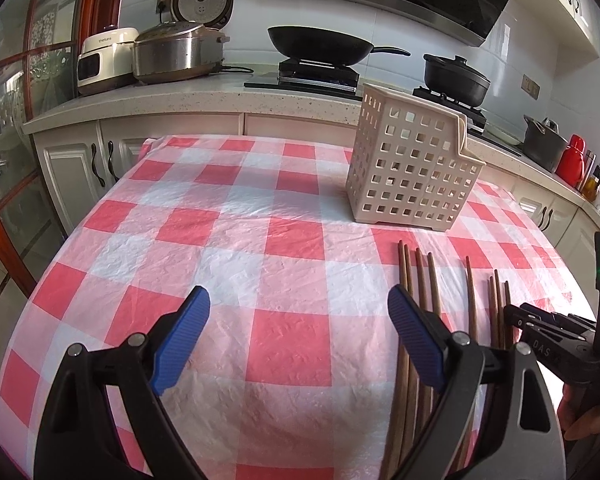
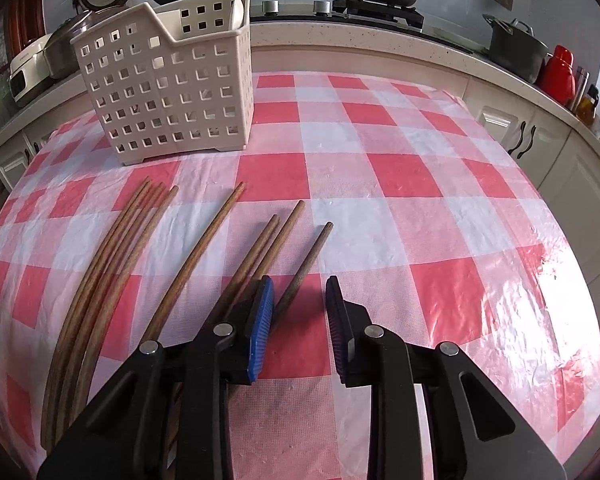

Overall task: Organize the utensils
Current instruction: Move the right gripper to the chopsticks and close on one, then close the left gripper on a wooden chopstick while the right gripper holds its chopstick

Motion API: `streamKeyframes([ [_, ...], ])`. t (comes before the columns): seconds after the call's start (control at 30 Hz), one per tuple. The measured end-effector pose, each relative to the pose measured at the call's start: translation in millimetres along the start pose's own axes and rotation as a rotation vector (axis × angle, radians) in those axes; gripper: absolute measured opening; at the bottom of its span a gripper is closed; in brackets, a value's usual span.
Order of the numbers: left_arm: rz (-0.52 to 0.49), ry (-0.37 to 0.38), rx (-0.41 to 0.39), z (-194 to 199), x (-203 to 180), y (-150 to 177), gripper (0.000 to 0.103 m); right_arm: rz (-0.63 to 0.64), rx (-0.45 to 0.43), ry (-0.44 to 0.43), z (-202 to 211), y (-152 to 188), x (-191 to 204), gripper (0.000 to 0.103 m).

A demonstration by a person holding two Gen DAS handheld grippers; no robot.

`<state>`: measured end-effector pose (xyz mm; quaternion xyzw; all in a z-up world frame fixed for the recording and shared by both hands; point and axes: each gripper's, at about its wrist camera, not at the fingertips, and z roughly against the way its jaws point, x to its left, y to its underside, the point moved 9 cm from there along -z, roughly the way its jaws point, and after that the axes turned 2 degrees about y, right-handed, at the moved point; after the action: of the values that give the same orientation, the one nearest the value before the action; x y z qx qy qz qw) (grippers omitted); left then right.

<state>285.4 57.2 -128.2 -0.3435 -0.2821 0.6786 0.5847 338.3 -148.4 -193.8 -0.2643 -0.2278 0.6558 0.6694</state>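
Left hand-held gripper (image 1: 298, 340) gapes wide; right hand-held gripper (image 2: 300, 320) narrowly apart

"DAS" on right gripper (image 1: 540, 346), appliance (image 1: 104, 60) brand illegible

- The brown wooden chopsticks (image 2: 100, 264) run under the right tongs (image 2: 300, 300) and off the bottom edge; their near ends are unseen.
- In the left wrist view, the left tongs (image 1: 300, 320) cover part of the same chopsticks.
- Inside the cream perforated plastic basket (image 2: 172, 92), a pale flat utensil (image 2: 239, 10) shows only its tip above the rim; what it is cannot be told.
- Whether the right tongs' blue ribbed pad (image 2: 262, 320) touches the nearest chopstick is unclear.
- The person's hand (image 1: 588, 416) is cut by the edge.
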Motion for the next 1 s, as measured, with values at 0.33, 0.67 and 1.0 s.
streamKeyframes([
  [0.33,-0.041,0.001,0.034,-9,-11,7,0.088,-0.031,0.007,-0.194,-1,-2,10,0.008],
  [0.67,-0.121,0.0,0.102,-34,-40,13,0.087,0.093,-0.002,-0.181,3,0,16,0.007],
  [1.0,-0.192,0.02,0.168,-61,-68,14,0.076,0.065,-0.008,-0.233,1,1,5,0.006],
])
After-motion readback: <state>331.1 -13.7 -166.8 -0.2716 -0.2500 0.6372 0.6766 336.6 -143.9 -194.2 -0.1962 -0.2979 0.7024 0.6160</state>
